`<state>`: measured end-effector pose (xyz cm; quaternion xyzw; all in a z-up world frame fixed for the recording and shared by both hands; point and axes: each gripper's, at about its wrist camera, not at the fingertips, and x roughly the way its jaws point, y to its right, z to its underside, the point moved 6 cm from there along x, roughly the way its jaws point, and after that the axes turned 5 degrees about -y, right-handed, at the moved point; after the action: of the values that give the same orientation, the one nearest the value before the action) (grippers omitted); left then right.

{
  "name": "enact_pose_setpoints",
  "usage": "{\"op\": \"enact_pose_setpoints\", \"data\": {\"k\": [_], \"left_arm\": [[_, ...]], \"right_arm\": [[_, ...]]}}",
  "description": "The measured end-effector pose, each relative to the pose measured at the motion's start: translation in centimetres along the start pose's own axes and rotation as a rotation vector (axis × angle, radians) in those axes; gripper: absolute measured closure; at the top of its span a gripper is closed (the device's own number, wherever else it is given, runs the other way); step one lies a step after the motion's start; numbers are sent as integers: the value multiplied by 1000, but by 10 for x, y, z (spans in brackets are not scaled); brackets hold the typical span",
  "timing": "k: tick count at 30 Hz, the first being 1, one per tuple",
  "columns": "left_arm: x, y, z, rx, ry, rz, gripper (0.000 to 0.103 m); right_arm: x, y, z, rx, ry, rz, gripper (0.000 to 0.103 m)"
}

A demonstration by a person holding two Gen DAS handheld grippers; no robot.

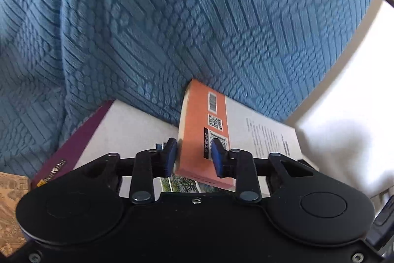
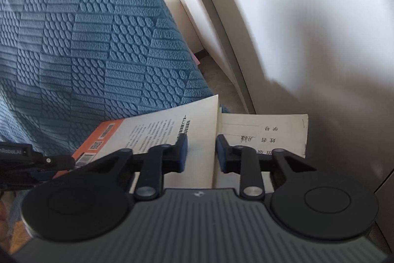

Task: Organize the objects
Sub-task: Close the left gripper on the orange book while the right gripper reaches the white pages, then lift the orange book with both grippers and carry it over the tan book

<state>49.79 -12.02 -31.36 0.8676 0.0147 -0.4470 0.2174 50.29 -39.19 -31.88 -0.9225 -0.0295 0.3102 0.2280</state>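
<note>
A blue textured cover [image 1: 172, 16], quilted in blocks of ribs and cable-like ovals, drapes over a bed or sofa (which one cannot be told) and fills most of both views, lying in soft folds. Beside it in the right wrist view stands a white wall [image 2: 307, 4] washed by bright daylight and crossed by a broad soft shadow, with a pale upright panel [image 2: 182, 6] between cover and wall. A narrow strip of grey-brown floor [image 2: 219, 75] shows at the foot of that gap.
</note>
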Motion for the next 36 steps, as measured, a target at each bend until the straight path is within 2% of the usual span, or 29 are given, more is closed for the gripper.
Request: {"op": "enact_pose_setpoints", "data": {"k": [7, 14, 27, 36], "left_arm": [[-27, 4, -6, -53, 13, 68, 78], [-57, 0, -13, -80, 22, 103, 78], [-137, -18, -32, -100, 93, 128, 78], [-199, -40, -48, -152, 164, 185, 79]], "right_arm": [[-36, -5, -19, 8, 87, -23, 83], [-56, -18, -20, 27, 80, -29, 85], [-117, -77, -39, -12, 135, -105, 85], [-163, -128, -52, -52, 183, -143, 85]]}}
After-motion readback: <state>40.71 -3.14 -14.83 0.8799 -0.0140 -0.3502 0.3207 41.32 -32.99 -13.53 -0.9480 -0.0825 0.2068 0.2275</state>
